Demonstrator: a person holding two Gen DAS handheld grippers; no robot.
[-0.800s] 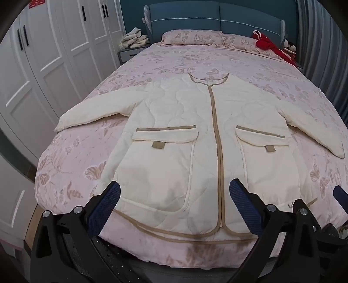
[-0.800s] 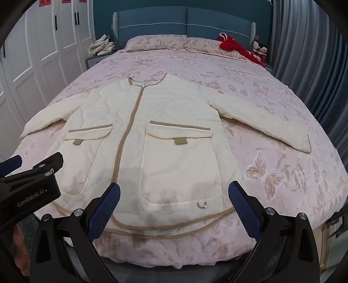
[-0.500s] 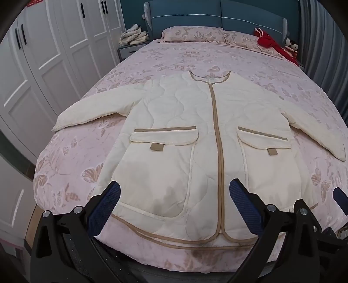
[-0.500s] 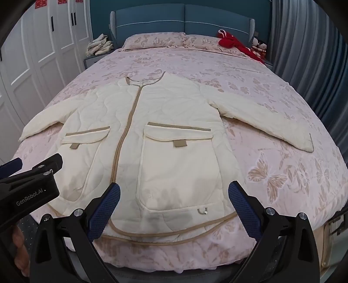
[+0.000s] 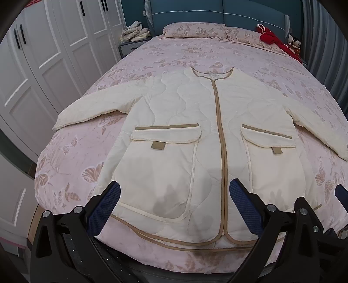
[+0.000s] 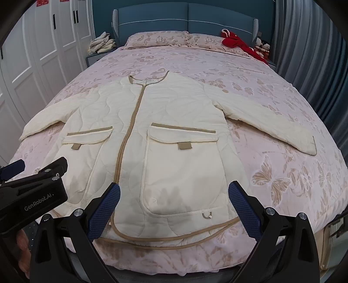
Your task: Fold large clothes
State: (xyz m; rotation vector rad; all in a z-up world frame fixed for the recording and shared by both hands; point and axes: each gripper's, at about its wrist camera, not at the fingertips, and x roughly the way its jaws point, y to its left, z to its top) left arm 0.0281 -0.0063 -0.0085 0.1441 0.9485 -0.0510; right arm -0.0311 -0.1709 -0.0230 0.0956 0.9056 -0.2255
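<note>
Lying flat and face up on a bed (image 5: 134,71) with a pink butterfly-print cover, a cream quilted jacket (image 5: 180,122) fills the middle of both views, its neckline toward the blue headboard (image 6: 187,15) and its rounded hem near the foot edge.

Going left to right across the jacket in the left wrist view: one sleeve (image 5: 91,108) stretches out toward the white wardrobe doors (image 5: 43,54), its cuff close to the side edge of the bed. Next comes a large patch pocket (image 5: 161,172) with a flap edged in tan and a small tan tab under it. A tan band (image 5: 221,139) runs down the closed centre front from the collarless neckline and curves out along the hem. A second matching pocket (image 5: 271,152) sits beyond it, and the other sleeve (image 5: 319,132) angles out toward the grey curtain (image 5: 326,43). The fabric shows wavy quilting lines and lies smooth, unfolded.

Both tools hover over the hem, touching nothing. The left hand-held gripper (image 5: 174,206) has its blue-padded jaws spread wide over the left pocket, empty. The right hand-held gripper (image 6: 174,206) is likewise spread wide and empty above the right pocket.

Pillows (image 6: 156,38), a red garment (image 6: 237,43) and a pile of pale cloth (image 6: 102,43) on a nightstand lie at the far end.
</note>
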